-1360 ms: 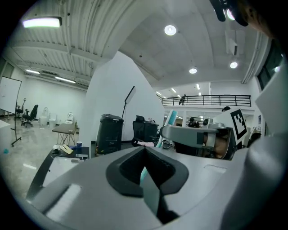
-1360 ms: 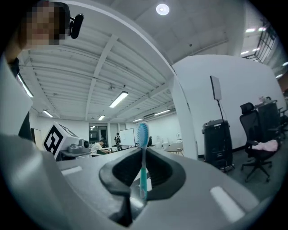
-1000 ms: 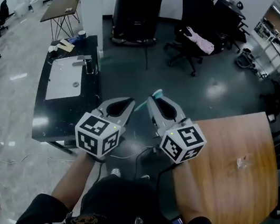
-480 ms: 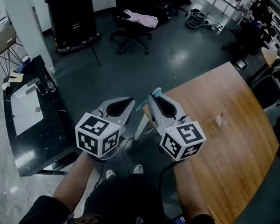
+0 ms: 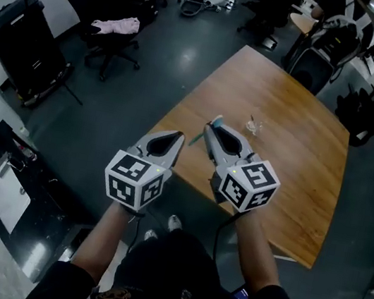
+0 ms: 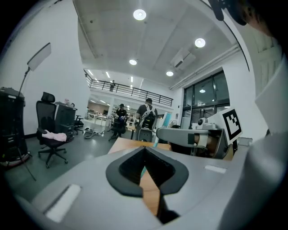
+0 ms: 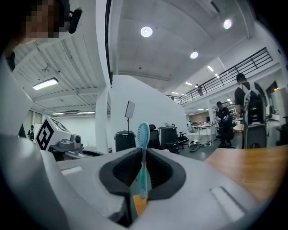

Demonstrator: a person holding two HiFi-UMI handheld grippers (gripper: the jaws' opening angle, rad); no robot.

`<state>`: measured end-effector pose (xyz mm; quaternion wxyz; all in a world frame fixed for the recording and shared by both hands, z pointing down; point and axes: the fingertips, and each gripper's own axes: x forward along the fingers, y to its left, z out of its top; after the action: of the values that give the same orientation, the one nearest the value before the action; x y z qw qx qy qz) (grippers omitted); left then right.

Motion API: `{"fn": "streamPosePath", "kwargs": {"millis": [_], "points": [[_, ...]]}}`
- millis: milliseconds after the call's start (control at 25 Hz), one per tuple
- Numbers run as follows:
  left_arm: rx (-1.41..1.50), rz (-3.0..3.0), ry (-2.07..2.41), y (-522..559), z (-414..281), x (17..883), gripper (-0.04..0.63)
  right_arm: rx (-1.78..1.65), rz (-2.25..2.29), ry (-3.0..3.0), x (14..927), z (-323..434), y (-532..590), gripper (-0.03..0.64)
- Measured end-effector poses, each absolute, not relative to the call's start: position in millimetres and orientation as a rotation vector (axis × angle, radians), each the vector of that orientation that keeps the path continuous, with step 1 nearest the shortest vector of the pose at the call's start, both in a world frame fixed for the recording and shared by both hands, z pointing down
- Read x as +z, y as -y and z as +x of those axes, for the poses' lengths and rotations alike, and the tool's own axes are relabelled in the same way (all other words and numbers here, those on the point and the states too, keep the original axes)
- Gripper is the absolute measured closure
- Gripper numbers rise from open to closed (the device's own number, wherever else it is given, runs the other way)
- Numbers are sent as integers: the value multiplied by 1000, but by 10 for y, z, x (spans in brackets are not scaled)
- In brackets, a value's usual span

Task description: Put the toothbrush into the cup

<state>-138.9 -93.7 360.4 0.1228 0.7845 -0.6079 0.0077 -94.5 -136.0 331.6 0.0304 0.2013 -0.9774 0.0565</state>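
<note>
- My right gripper (image 7: 143, 155) is clamped narrow on the toothbrush (image 7: 143, 134). The teal handle is pinched between the pads and the bristle head stands clear above the jaws.
- My left gripper (image 6: 144, 150) carries nothing. Its tips meet, with only wood showing through the gap behind them.
- The head view shows both grippers held side by side over the near corner of the wooden table (image 5: 296, 179). The cup (image 5: 252, 126), small and clear, stands on the wood just beyond the right gripper; I cannot make out what, if anything, is in it.
- The step in hand, as I judge it, is the carry to the cup. The brush sits crosswise in the jaws, so I would bring it over the cup's mouth and roll the wrist until the handle end points down.
- I would then lower the brush inside the rim and only then ease the jaws apart.
- A cup this slight looks easy to knock over. A slow, centred descent seems wise, with the free left gripper ready beside it as a stop.
- The tabletop is otherwise bare, warm-toned wood on a dark, glossy floor (image 5: 166, 63).
- The room is a large open office: a desk chair (image 5: 110, 38) draped with pink cloth, a black bin (image 5: 23, 45), ceiling spotlights, a railed upper gallery and people standing far off.
</note>
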Motion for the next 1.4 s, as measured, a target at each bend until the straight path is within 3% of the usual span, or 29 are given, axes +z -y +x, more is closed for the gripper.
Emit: {"fn": "streamPosePath", "kwargs": {"millis": [440,1400], "points": [[80,2500,1401,1475,-429,3697,588,184,1082,2848,3390,188,1815,584],[223,2399,1399,3178,197,4305,588,348,1205,2831,3909,1100,3892,584]]}}
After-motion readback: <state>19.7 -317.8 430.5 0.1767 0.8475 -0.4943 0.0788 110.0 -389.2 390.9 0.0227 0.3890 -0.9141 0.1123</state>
